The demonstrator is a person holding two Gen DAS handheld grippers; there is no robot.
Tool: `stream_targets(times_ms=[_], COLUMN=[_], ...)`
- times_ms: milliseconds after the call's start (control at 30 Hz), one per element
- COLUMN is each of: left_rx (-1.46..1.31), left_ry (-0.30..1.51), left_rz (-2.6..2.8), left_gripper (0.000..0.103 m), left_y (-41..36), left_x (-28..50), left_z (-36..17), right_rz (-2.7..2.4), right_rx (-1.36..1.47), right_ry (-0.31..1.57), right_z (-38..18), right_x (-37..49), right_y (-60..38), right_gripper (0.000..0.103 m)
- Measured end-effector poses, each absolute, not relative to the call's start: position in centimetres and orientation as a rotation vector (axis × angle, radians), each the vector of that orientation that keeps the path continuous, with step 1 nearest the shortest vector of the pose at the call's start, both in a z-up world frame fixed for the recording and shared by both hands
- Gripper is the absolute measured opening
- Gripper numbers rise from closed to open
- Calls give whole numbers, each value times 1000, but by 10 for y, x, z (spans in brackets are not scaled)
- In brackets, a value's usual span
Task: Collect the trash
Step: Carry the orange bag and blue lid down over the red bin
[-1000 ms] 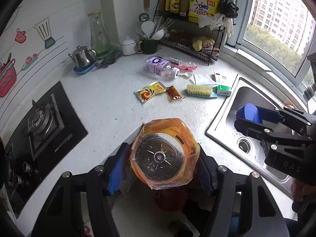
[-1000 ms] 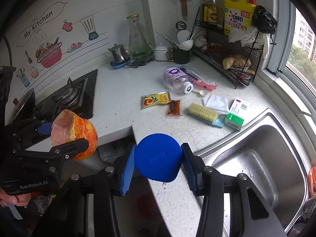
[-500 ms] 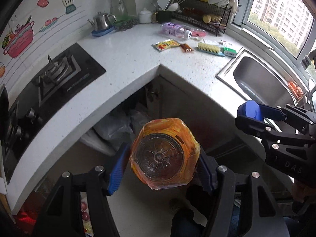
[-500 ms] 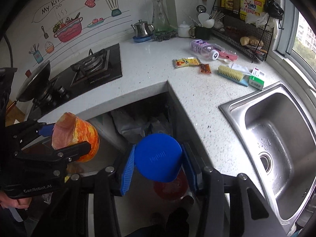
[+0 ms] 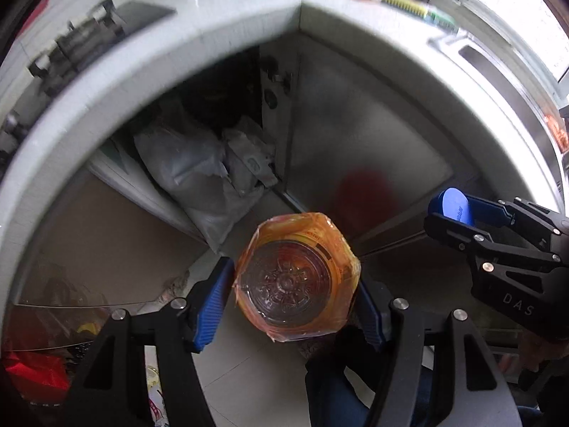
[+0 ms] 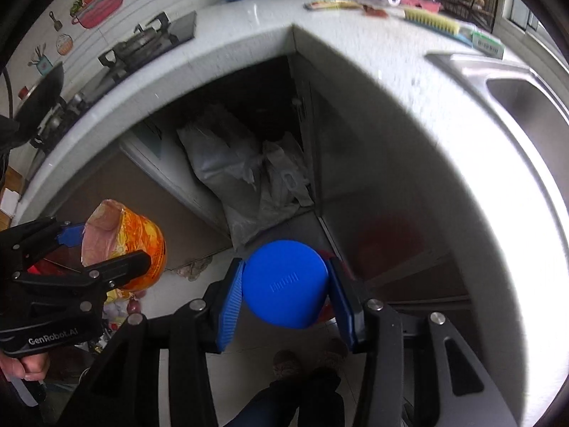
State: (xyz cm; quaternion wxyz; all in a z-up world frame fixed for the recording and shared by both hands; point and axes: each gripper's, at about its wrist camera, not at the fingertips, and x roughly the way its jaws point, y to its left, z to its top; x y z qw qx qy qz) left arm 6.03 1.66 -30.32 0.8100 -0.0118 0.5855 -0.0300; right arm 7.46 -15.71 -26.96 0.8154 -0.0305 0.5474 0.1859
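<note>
1. Since a second ago, we have dropped both grippers from above the counter (image 6: 249, 25) to below its edge, so the open cupboard under the counter corner now fills both views.
2. Our left gripper (image 5: 297, 284) is clamped on the orange-wrapped jar (image 5: 298, 281), bottom facing the camera; our right gripper (image 6: 286, 290) grips the blue lid (image 6: 285, 284) between its blue pads.
3. We judge this the carrying step: both pieces of trash are lifted off the counter and headed for disposal below it.
4. Next we need a bin. A red round shape (image 6: 325, 311) shows just behind the lid, low by the floor, but we cannot tell whether it is a bin; each gripper should open only once above it.
5. Below the counter, grey plastic bags (image 5: 199, 174) sit in the cupboard, and pale tiled floor (image 5: 256, 384) lies under the jar. On the counter, a stove (image 6: 149, 42), a sink (image 6: 522, 89), packets and a brush remain.
</note>
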Motion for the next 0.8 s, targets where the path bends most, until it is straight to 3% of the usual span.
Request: stream_targets(times_ms=[533, 800], left_rx=[-60, -27], left_ry=[1369, 1357], left_rz=[-176, -223], left_gripper=[62, 65], left_y=[-20, -36], left_x=[97, 111], left_z=[-510, -527], right_rz=[268, 220], right_rx=[-72, -90], right_ry=[1283, 1296], right_z=[-451, -462], right_x=[98, 92], right_y=[-184, -199], right_gripper=[43, 43])
